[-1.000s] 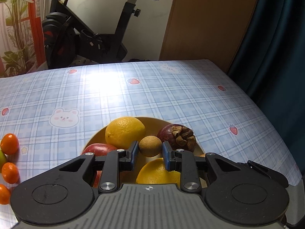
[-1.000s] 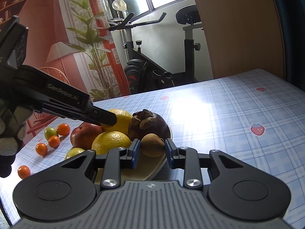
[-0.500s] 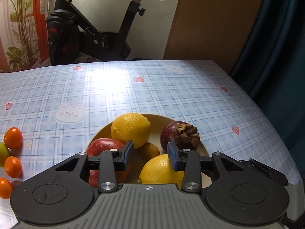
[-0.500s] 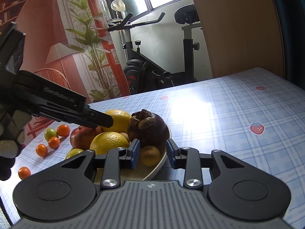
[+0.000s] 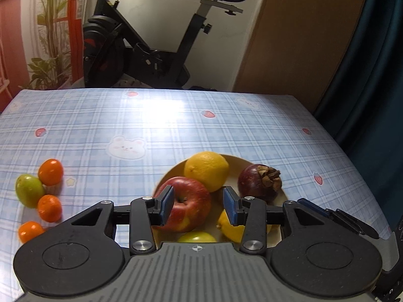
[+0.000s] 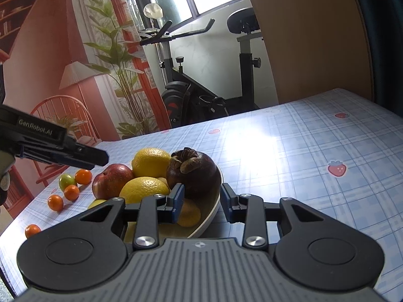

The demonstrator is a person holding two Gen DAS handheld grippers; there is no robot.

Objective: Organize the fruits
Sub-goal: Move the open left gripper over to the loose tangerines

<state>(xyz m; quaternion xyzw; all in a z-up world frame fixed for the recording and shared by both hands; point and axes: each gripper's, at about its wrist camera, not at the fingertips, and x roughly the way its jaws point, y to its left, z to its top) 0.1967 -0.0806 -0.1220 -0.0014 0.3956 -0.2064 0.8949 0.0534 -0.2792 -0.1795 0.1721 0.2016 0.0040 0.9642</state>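
Note:
A cream plate (image 5: pixel 254 162) (image 6: pixel 214 209) on the checked tablecloth holds a red apple (image 5: pixel 191 201) (image 6: pixel 110 180), two lemons (image 5: pixel 206 170) (image 6: pixel 143 188), a dark mangosteen (image 5: pixel 259 182) (image 6: pixel 194 173), a green fruit (image 5: pixel 197 237) and a small brown fruit (image 6: pixel 189 214). My left gripper (image 5: pixel 199 207) is open and empty above the plate, over the apple. My right gripper (image 6: pixel 201 202) is open and empty at the plate's near rim, the small brown fruit lying just below its left finger. The left gripper shows in the right wrist view (image 6: pixel 85 157) at the left.
Several small oranges (image 5: pixel 50 172) (image 6: pixel 71 192) and a green fruit (image 5: pixel 29 190) (image 6: pixel 66 181) lie loose on the table left of the plate. The table's right edge (image 5: pixel 352 156) drops off by a dark curtain. An exercise bike (image 5: pixel 141 58) stands beyond the far edge.
Both grippers opened and let go of the small brown fruits they held over the plate. The left gripper then drew back and swung left; the right one's fruit now lies on the plate.

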